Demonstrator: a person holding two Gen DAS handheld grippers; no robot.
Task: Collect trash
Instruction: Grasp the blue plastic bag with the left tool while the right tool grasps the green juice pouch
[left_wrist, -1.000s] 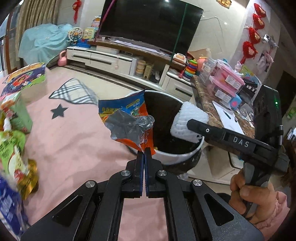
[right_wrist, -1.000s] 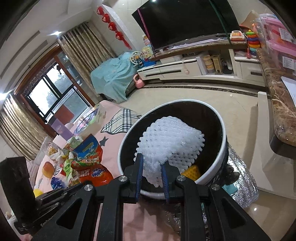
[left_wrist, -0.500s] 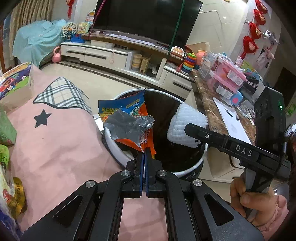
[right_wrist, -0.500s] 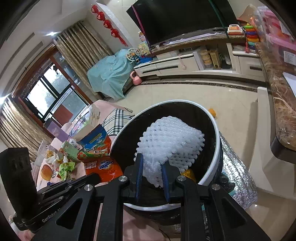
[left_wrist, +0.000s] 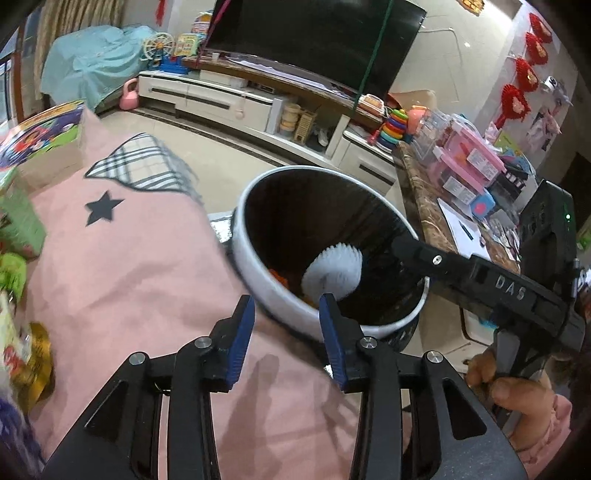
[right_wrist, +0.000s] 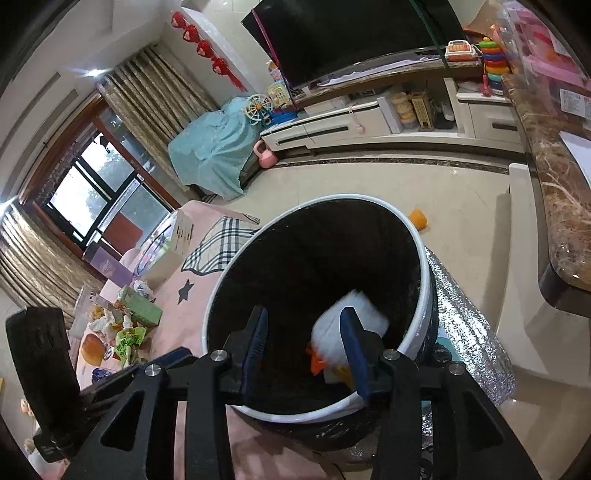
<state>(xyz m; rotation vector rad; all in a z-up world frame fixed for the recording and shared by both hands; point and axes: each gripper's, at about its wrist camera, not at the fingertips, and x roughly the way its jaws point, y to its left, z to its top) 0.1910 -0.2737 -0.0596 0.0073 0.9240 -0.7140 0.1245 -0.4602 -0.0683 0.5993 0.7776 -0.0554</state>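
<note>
A round trash bin (left_wrist: 258, 280) with a white rim and black liner stands at the edge of a pink-covered table; it also shows in the right wrist view (right_wrist: 424, 266). A white foam net (left_wrist: 332, 271) lies blurred inside the bin, also in the right wrist view (right_wrist: 365, 317). A bit of orange wrapper (left_wrist: 279, 277) shows beside it, also in the right wrist view (right_wrist: 317, 360). My left gripper (left_wrist: 287, 308) is open and empty, just before the bin's near rim. My right gripper (right_wrist: 304, 330) is open and empty over the bin mouth.
More wrappers and a green box (right_wrist: 140, 304) lie on the pink tablecloth (left_wrist: 129, 266) to the left. A marble counter (left_wrist: 428, 206) with pink boxes stands to the right of the bin. A TV stand (left_wrist: 236, 103) is behind.
Both grippers opened. The orange snack wrapper and the white foam net left the jaws and dropped into the bin.
</note>
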